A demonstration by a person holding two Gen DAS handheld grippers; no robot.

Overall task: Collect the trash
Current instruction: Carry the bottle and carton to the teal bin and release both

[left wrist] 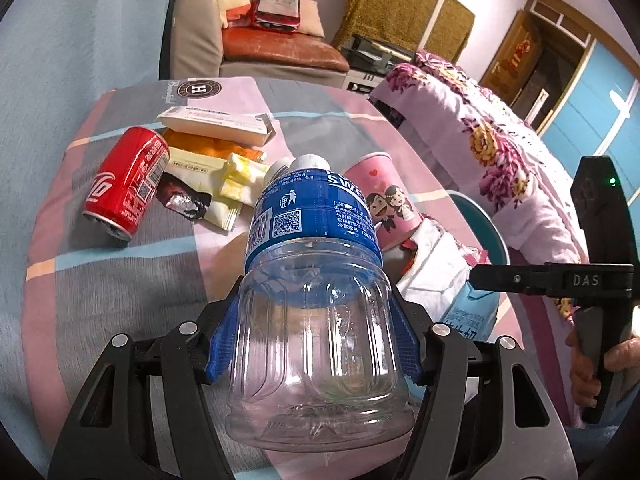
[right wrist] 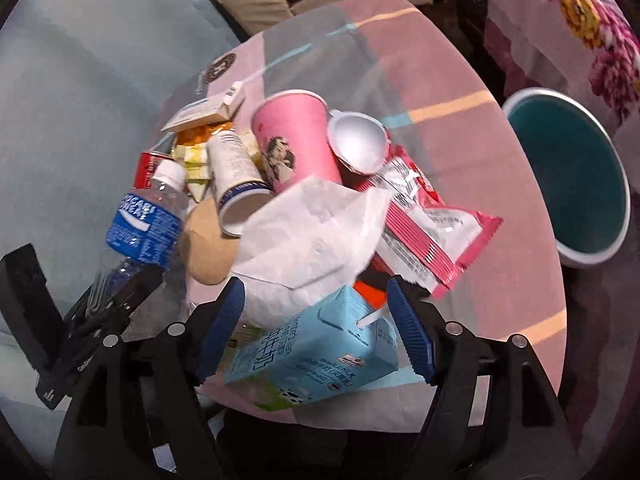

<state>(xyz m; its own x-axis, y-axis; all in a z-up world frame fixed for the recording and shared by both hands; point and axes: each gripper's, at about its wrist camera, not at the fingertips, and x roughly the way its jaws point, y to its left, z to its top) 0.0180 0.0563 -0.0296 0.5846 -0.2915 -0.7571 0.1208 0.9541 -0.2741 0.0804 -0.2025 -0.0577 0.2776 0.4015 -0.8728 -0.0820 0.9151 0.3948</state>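
My left gripper (left wrist: 314,320) is shut on a clear plastic bottle (left wrist: 316,280) with a blue label, held above the round table; the bottle also shows in the right wrist view (right wrist: 144,224). My right gripper (right wrist: 316,328) is open, its blue pads on either side of a light blue milk carton (right wrist: 316,356) lying at the table's near edge, apart from it. Trash lies on the table: a red can (left wrist: 128,184), a pink paper cup (right wrist: 296,140), white tissue (right wrist: 308,240), a pink-white wrapper (right wrist: 424,224), a foil lid (right wrist: 358,142), a small white bottle (right wrist: 236,176).
A teal bin (right wrist: 572,184) with a white rim stands on the floor right of the table. The table wears a pink-grey plaid cloth (right wrist: 460,80). A flat cream box (left wrist: 216,126), yellow packets (left wrist: 240,176), a floral-covered bed (left wrist: 500,152) and a sofa (left wrist: 256,40) are around.
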